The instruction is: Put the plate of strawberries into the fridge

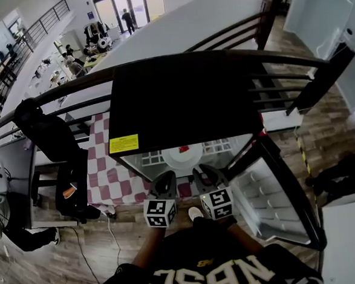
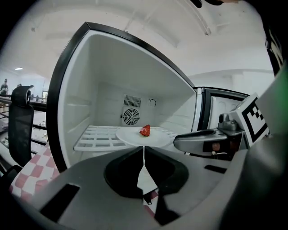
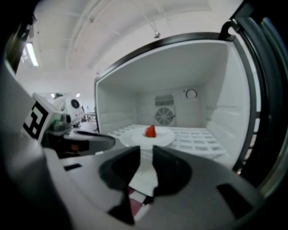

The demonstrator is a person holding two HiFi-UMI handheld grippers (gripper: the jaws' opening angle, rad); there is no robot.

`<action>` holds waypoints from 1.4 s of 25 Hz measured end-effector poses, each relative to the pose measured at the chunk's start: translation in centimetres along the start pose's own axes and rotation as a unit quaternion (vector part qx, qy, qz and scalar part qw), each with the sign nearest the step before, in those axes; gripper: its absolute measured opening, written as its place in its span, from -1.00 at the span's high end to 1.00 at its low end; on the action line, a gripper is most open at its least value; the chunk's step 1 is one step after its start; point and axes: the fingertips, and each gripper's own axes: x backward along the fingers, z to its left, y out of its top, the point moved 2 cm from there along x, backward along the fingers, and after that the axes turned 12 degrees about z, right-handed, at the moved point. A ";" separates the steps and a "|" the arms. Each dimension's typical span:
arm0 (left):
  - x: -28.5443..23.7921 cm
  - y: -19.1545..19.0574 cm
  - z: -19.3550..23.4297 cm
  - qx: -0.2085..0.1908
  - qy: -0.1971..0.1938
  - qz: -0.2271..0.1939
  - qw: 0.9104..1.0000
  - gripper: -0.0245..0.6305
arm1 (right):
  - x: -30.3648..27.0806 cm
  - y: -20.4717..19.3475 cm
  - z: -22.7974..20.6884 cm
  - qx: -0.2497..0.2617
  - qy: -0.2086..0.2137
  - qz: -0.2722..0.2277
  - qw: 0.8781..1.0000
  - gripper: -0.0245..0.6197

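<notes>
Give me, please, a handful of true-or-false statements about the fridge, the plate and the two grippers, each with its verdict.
1. The fridge has its door standing open. True.
2. The plate sits on the wire shelf inside the fridge. True.
3. The plate carries three strawberries. False: only one strawberry shows on it.
4. The left gripper clamps the plate's rim. False: its jaws are together on nothing, out in front of the fridge.
5. The right gripper is empty. True: its jaws stand slightly apart with nothing between them.
</notes>
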 end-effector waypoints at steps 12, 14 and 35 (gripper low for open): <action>-2.0 1.3 0.6 -0.020 0.016 0.007 1.000 0.86 | -1.6 1.7 -0.5 0.011 0.006 -0.004 1.000 0.79; -2.3 1.5 0.8 -0.018 0.018 0.008 1.000 0.86 | -1.9 2.0 -0.6 0.013 0.009 -0.006 1.000 0.80; -5.6 3.6 2.1 -0.005 0.014 0.035 0.999 0.86 | -5.6 4.6 -2.2 0.021 0.021 -0.004 1.000 0.84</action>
